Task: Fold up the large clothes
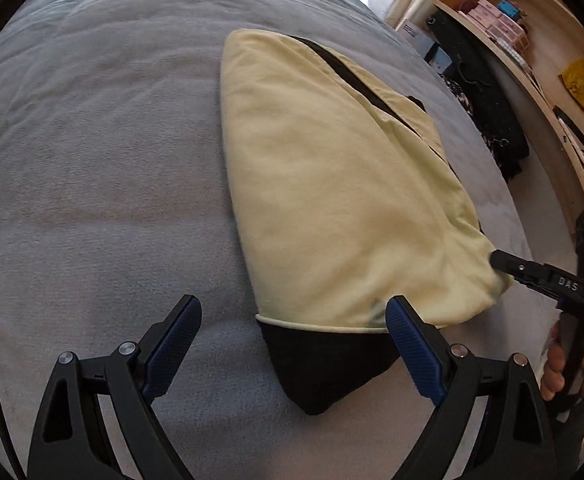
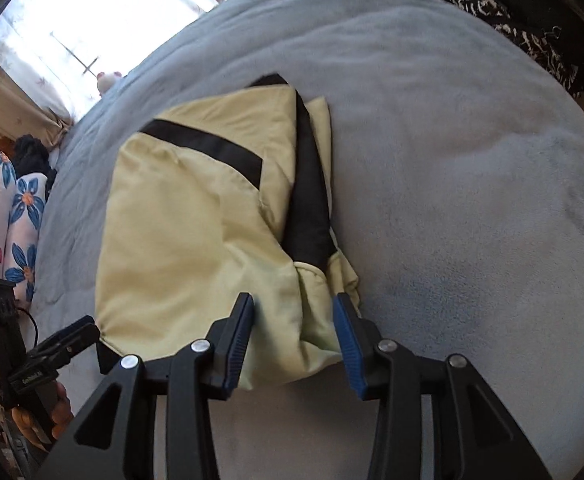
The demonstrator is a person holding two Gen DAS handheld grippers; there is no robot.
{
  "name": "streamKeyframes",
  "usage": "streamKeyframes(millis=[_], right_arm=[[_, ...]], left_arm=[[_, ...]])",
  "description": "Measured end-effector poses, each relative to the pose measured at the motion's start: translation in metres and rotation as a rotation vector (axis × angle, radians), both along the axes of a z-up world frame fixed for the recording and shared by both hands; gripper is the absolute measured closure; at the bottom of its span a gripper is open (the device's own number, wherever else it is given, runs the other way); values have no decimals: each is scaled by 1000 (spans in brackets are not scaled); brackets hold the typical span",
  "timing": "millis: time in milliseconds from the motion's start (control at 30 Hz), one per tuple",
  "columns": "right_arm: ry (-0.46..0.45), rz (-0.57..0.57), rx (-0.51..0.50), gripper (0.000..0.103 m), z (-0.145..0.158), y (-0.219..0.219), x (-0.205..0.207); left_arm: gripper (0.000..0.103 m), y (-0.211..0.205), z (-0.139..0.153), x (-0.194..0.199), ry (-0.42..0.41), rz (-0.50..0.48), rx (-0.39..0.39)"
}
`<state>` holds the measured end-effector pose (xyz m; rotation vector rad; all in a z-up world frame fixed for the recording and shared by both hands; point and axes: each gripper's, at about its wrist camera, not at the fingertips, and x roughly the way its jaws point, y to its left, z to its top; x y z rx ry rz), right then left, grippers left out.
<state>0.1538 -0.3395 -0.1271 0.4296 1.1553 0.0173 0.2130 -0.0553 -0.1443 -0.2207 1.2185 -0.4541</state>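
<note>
A pale yellow-green garment (image 1: 332, 180) with black bands lies folded on the grey bed blanket (image 1: 92, 160). A black corner of it sticks out toward me. My left gripper (image 1: 294, 308) stands wide open just above that black corner, and its blue pads (image 1: 172, 348) touch nothing. In the right wrist view the garment (image 2: 196, 220) shows a bunched near edge. My right gripper (image 2: 294, 300) is partly open around that bunched edge, and the pads do not pinch the fabric. Each gripper shows in the other's view: the right one (image 1: 504, 264) at the garment's edge, the left one (image 2: 88, 332) at its corner.
A wooden shelf (image 1: 532, 40) with boxes and a black patterned cloth (image 1: 488, 120) stand beyond the bed's right side. Floral pillows (image 2: 8, 216), a small plush toy (image 2: 108, 78) and a bright window (image 2: 92, 12) lie on the far left. A hand (image 1: 564, 368) holds the right gripper.
</note>
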Motion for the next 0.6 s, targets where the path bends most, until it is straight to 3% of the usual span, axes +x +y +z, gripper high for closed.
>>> streamKeyframes(millis=[67,133,200,333,400,533,600], right_arm=[[9,42,22,62,-5,3,3],[27,71,10,62,-10,8,7],[18,91,-10,83,-11,12,7],[-68,80,-46,97,8,15,-7],[-99,52,-68,100,9,13,-19],[3,-2,-25,101,-41,2,-27],[-18,-19,-2,99,-37,-1,-31]], left_arm=[[14,-9,-2,-1,-1,-29,3],[31,-18,-4,-2,-1,-58,5],[40,-25,-5,-2,-13,-66,43],[58,-26,2,-8,-66,-71,92],[60,-23,1,-13,-89,-77,90],[60,-23,-7,-23,-123,-88,110],[58,-25,-4,-26,-142,-89,124]])
